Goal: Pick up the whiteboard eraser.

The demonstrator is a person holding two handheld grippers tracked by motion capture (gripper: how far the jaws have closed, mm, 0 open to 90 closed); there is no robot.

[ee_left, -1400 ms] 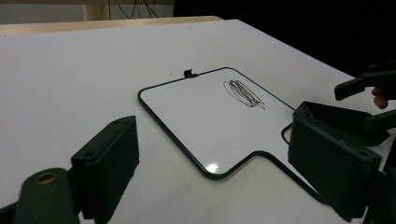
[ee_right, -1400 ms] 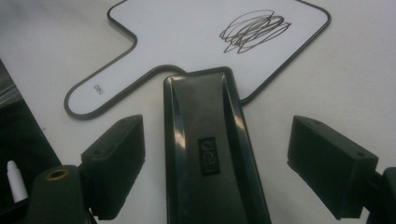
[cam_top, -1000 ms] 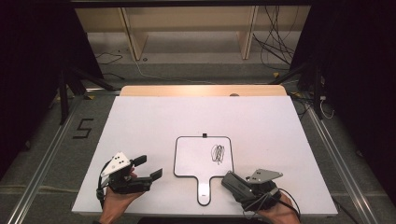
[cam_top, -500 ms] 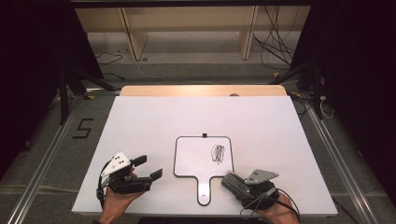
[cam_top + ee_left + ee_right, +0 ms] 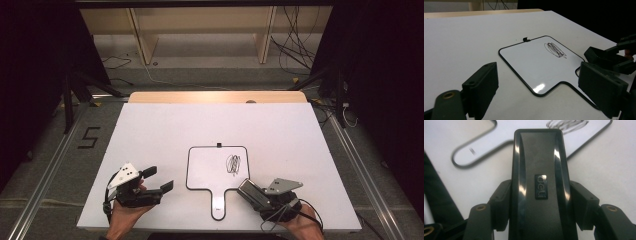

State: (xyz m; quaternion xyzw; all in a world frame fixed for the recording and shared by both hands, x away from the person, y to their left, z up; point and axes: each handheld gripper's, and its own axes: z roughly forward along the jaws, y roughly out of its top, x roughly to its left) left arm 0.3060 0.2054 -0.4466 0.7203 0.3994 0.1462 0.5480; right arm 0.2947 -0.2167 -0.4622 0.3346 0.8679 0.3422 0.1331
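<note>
A small paddle-shaped whiteboard [image 5: 207,170] [image 5: 534,67] [image 5: 484,150] lies flat near the table's front edge, handle toward me. A black scribble [image 5: 233,164] [image 5: 555,49] [image 5: 567,124] marks its right side. My right gripper [image 5: 255,196] [image 5: 539,205] sits just right of the handle. Its jaws have just been closing and are now shut on a black eraser [image 5: 248,189] [image 5: 539,165] [image 5: 599,56] that points toward the board. My left gripper [image 5: 159,178] [image 5: 539,92] rests left of the board, open, with nothing between its jaws.
A small black clip [image 5: 219,145] [image 5: 525,39] sits on the whiteboard's far edge. The white table [image 5: 165,130] has a wooden strip [image 5: 215,97] along its far edge. Beyond it are shelf legs and floor cables [image 5: 295,45]. A "5" [image 5: 87,137] is marked on the floor at left.
The right gripper's jaws drew together around the black eraser and the hand shifted slightly. The left gripper and the whiteboard stayed in place.
</note>
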